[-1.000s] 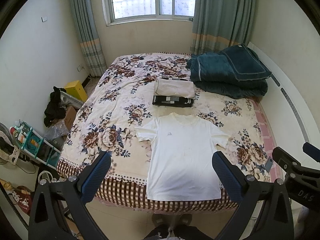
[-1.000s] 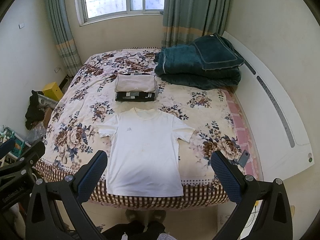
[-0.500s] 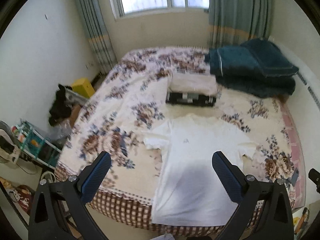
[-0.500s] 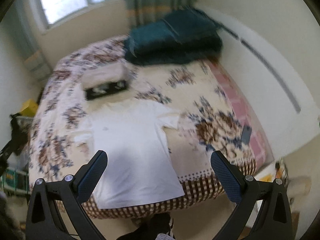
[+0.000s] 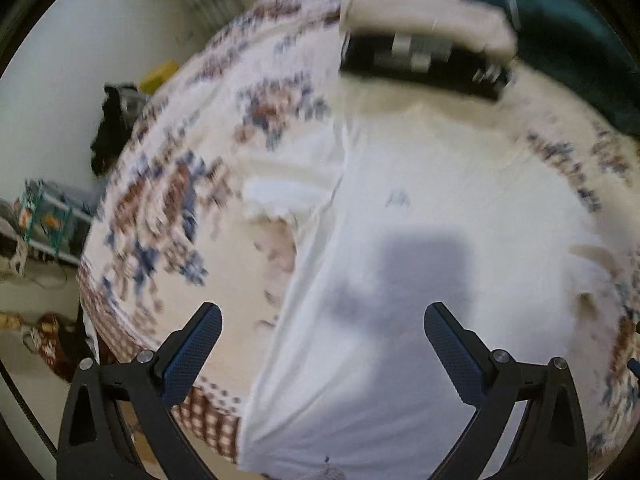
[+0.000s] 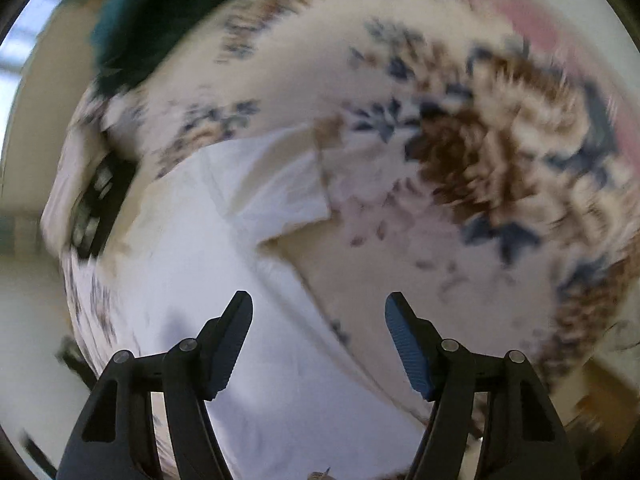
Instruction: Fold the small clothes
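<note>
On the floral-print bedspread (image 5: 168, 208) we see the white short-sleeved T-shirt (image 5: 400, 280) spread flat, our left gripper (image 5: 322, 344) gaping empty above it, our right gripper (image 6: 319, 332) closing on nothing over its side edge.

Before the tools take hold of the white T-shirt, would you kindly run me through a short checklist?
1. White T-shirt spread flat on the floral bedspread: ok.
2. Left tool open, nothing between its fingers: ok.
3. Right tool empty; it is closing early, above the shirt's side edge: not ok.
4. Folded clothes stack apart from the shirt: ok.
5. Exact grasp points: cannot tell, both views blurred.
</note>
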Demonstrator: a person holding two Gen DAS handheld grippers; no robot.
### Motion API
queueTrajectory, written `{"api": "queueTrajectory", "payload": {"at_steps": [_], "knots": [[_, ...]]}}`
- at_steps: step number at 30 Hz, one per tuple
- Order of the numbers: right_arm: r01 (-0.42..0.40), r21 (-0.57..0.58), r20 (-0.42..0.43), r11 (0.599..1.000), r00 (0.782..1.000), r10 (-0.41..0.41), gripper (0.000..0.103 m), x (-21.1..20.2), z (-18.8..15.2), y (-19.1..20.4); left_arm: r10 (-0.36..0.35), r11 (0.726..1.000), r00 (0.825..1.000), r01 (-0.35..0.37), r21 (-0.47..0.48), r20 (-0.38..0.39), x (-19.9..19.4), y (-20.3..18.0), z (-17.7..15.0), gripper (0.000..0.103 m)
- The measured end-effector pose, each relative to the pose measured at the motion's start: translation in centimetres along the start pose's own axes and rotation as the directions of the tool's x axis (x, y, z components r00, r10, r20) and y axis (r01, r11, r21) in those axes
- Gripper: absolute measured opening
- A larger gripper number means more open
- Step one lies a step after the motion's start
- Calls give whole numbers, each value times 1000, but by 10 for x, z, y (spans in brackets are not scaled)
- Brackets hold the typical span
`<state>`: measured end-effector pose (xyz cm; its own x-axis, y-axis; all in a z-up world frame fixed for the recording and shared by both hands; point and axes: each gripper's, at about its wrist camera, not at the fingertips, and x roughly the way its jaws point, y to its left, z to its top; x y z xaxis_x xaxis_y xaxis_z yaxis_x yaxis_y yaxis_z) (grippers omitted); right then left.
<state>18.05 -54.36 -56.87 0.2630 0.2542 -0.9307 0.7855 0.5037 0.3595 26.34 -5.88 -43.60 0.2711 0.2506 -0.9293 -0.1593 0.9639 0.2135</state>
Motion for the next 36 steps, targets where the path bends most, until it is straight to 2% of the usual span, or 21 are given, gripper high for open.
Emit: {"api": "queueTrajectory", "payload": {"at_steps": [3,4,6,9,11,12,14,15,16,19,22,24,25,26,27,29,30,31,33,34,36], "knots": [[-91,143,-56,985,993,100,71,57,18,-23,5,1000,999,-6,-30,-54,47,-8,-4,103],[-153,212,-68,965,983,171,71,84,25,-31,1,999,998,-3,-39,-66,58,-10,-6,103],[-214,289,-67,933,968,243,71,108,24,-37,-7,999,995,2,-51,-100,80,-15,-11,103],[-311,383,-9,870,940,340,71,141,26,-37,-27,997,990,16,-78,-138,104,-18,-16,103],[-391,420,72,819,914,400,70,151,27,-30,-38,995,987,24,-92,-154,114,-22,-20,103],[-408,424,95,809,908,408,66,150,25,-26,-42,995,987,26,-97,-158,118,-22,-20,103],[-414,411,122,813,908,400,33,152,29,-12,-44,994,986,27,-104,-164,124,-21,-20,103],[-399,385,135,832,916,377,25,151,32,0,-43,994,986,25,-109,-164,126,-19,-20,103],[-379,366,141,850,925,352,10,148,33,7,-42,993,986,24,-115,-162,126,-17,-19,103],[-298,226,173,927,949,263,7,130,38,54,-47,990,987,26,-141,-152,126,-4,-15,103],[-222,55,183,974,961,208,7,109,42,103,-42,986,990,19,-163,-135,125,13,-10,103],[-171,-79,184,982,966,183,7,98,32,138,-39,983,991,16,-181,-125,126,27,-7,103],[-118,-192,182,974,971,154,7,97,22,173,-36,982,992,13,-189,-123,127,34,-7,103],[-105,-247,183,963,971,153,7,93,10,177,-36,980,992,11,-200,-122,128,42,-7,103],[-69,-323,179,944,975,132,7,97,-1,200,-38,977,992,12,-212,-122,130,51,-7,103],[19,-497,167,868,983,74,7,114,-39,249,-33,974,991,4,-225,-127,134,63,-10,103],[46,-542,169,839,984,55,7,119,-55,255,-31,973,991,0,-230,-130,137,72,-11,103],[105,-629,174,770,985,8,7,137,-80,280,-27,972,991,-4,-234,-131,139,79,-12,103],[154,-712,184,685,982,-30,7,156,-111,295,-14,971,991,-18,-237,-134,143,92,-15,103],[209,-769,211,603,975,-69,7,175,-136,310,-9,971,991,-23,-238,-134,145,99,-16,103],[268,-821,252,504,962,-101,7,195,-163,318,2,971,991,-35,-237,-136,149,110,-18,103]]}}
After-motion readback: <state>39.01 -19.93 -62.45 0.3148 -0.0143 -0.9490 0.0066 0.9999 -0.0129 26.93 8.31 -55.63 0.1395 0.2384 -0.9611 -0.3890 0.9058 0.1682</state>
